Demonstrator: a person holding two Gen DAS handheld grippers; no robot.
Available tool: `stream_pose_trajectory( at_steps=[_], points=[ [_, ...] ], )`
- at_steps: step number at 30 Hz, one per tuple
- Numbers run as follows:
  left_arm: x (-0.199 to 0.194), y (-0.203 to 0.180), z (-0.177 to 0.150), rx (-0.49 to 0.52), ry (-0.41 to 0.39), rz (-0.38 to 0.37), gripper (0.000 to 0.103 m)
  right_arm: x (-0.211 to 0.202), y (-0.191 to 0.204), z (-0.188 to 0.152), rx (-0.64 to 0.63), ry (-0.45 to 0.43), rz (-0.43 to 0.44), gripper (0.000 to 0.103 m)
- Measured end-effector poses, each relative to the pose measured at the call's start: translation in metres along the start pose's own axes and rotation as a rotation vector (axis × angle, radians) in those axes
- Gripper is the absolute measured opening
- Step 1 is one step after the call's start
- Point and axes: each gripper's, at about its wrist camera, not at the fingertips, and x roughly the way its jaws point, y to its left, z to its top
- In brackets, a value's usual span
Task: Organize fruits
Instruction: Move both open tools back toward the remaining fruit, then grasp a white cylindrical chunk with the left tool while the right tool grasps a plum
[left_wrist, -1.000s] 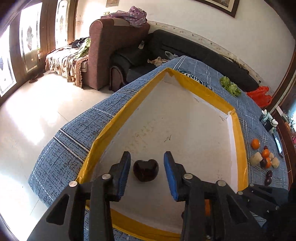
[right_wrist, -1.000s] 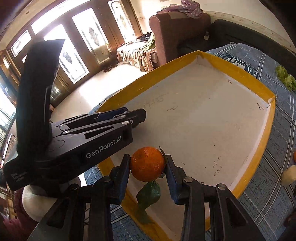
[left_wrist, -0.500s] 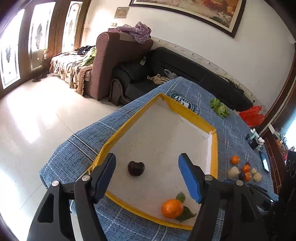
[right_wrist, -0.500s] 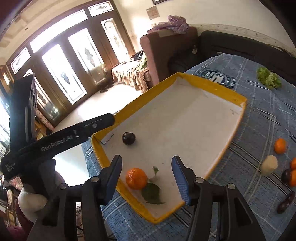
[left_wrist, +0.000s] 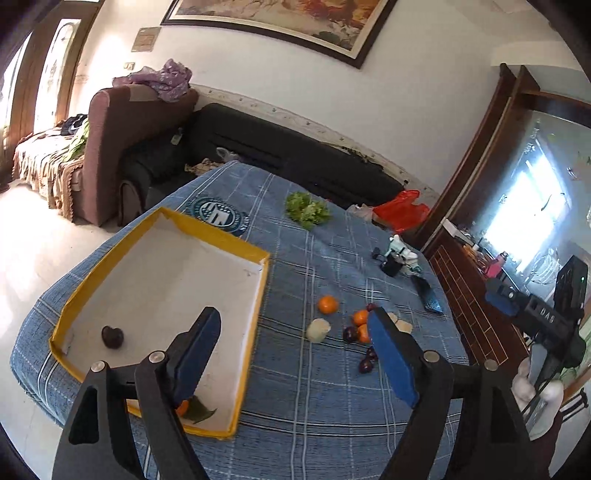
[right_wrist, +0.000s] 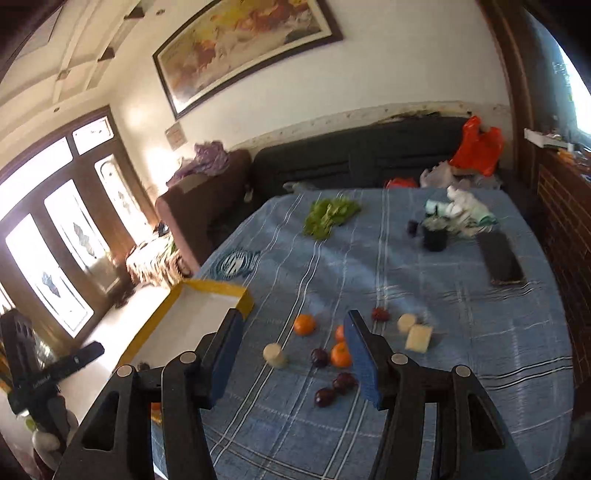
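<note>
Since the earlier frame, the orange (left_wrist: 183, 407) and plum (left_wrist: 112, 336) have been left in the tray (left_wrist: 255, 321); both tools have lifted toward the loose fruit (right_wrist: 332, 354) on the counter (right_wrist: 461, 332). Centre one fruit between the pads before closing. Left tool (left_wrist: 295, 354) and right tool (right_wrist: 291, 354): jaws opening, wide, empty.

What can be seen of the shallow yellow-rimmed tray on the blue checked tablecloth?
The shallow rectangular tray has low yellow walls that look taped and a flat white, slightly scuffed floor. It lies flat on the blue checked tablecloth at the table's near-left part. Inside, a dark plum rests near one corner, and an orange with green leaves lies by the near wall, partly hidden by a gripper finger. No gripper touches the tray.
</note>
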Motion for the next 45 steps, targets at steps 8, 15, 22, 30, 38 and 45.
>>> stream_pose_trajectory(
  at_steps=[8,15,22,30,38,45],
  points=[
    [0.047,-0.032,-0.011,0.063,0.089,0.015,0.092,0.018,-0.033,-0.02,0.06,0.064,0.004,0.073],
    [0.128,-0.016,-0.037,0.045,0.264,0.048,0.082,0.118,-0.051,-0.11,0.124,0.321,0.08,0.055],
    [0.183,-0.028,-0.049,0.061,0.341,0.055,0.079,0.154,-0.032,-0.125,0.027,0.35,0.054,0.056],
    [0.224,-0.041,-0.06,0.166,0.348,0.098,0.078,0.157,-0.025,-0.133,-0.029,0.305,0.047,0.056],
    [0.248,-0.045,-0.061,0.209,0.337,0.1,0.078,0.16,-0.013,-0.139,-0.105,0.3,-0.012,0.035],
    [0.263,-0.049,-0.063,0.22,0.34,0.085,0.068,0.164,-0.016,-0.138,-0.089,0.314,-0.004,0.031]
  ],
)
